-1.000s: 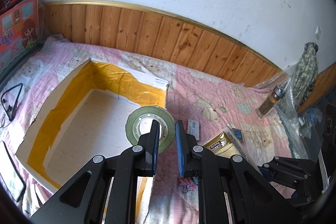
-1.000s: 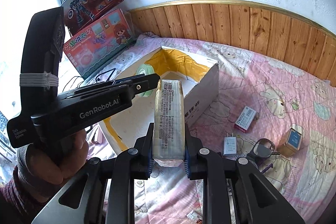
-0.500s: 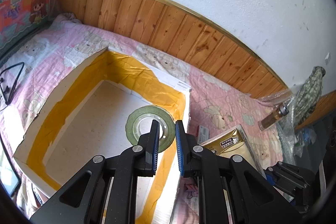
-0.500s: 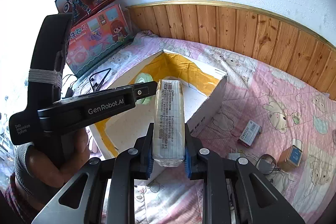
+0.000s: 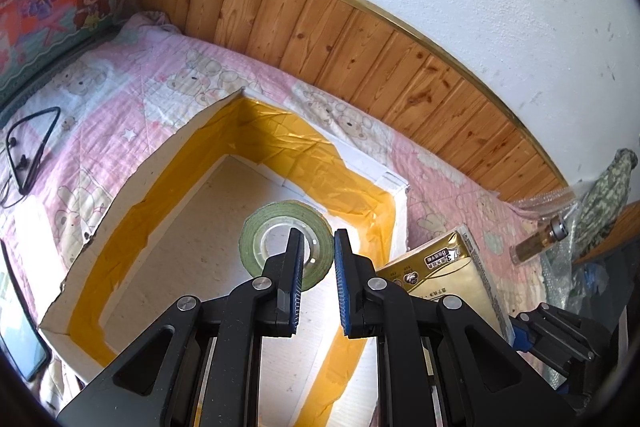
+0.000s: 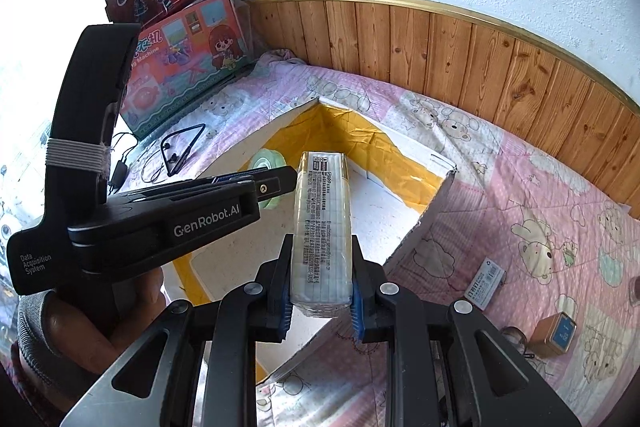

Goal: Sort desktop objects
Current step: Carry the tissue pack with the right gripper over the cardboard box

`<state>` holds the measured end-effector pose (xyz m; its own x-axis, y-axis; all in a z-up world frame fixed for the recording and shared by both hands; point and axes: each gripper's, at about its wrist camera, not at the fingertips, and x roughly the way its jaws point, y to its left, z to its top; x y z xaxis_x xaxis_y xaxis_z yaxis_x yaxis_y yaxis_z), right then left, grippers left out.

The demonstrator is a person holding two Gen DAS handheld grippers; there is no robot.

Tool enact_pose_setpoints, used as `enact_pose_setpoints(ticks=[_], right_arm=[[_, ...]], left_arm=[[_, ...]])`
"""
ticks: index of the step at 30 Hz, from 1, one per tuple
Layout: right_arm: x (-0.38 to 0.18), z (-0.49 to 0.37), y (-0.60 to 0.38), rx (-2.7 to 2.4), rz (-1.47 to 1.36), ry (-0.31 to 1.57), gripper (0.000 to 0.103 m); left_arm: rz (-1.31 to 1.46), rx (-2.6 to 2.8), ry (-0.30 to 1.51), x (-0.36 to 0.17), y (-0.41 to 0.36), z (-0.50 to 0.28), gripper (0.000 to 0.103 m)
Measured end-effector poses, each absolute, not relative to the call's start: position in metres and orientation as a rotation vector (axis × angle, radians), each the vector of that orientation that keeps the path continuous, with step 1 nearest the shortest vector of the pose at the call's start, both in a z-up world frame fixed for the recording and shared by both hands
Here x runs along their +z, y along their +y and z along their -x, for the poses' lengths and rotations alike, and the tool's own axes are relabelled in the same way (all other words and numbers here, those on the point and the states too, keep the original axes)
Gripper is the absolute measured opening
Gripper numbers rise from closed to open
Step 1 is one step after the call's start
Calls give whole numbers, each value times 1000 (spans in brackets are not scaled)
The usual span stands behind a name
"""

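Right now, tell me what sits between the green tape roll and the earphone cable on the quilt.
The white box's yellow-taped wall stands between the green tape roll and the black earphone cable, with bare pink quilt beyond it; the left wrist view shows it.

Black left gripper [image 6: 280,183] with white GenRobot.AI lettering, silver screws, blue-padded fingers [image 5: 297,287], grey knit cuff [image 6: 30,311]

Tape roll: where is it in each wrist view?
Left wrist: tape roll, centre, in the left gripper, over the box.
Right wrist: left of centre, partly behind the left gripper.
Shared landmark: the box's yellow-lined far corner.
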<state>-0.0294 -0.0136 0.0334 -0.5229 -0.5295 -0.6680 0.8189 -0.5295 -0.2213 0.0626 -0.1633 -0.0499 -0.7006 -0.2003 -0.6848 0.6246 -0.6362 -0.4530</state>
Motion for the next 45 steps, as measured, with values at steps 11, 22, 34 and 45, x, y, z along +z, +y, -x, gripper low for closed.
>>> enact_pose_setpoints(ticks=[11,22,34,45], right_arm=[[31,48,-37,-2113,-705,717,24],[25,67,-58,-2133,-733,765,24],[15,87,-79,-2129,-794,772,24],[4,102,-96,-2116,-882,768,24]], left_arm=[[-850,-2282,973,-61,-181,-56,15],[-855,-2222,1041,-74,-208,-46,15],[-913,-2161,1102,-92,-224,-33,15],[-961,-2102,1251,-116,-234,-26,15]])
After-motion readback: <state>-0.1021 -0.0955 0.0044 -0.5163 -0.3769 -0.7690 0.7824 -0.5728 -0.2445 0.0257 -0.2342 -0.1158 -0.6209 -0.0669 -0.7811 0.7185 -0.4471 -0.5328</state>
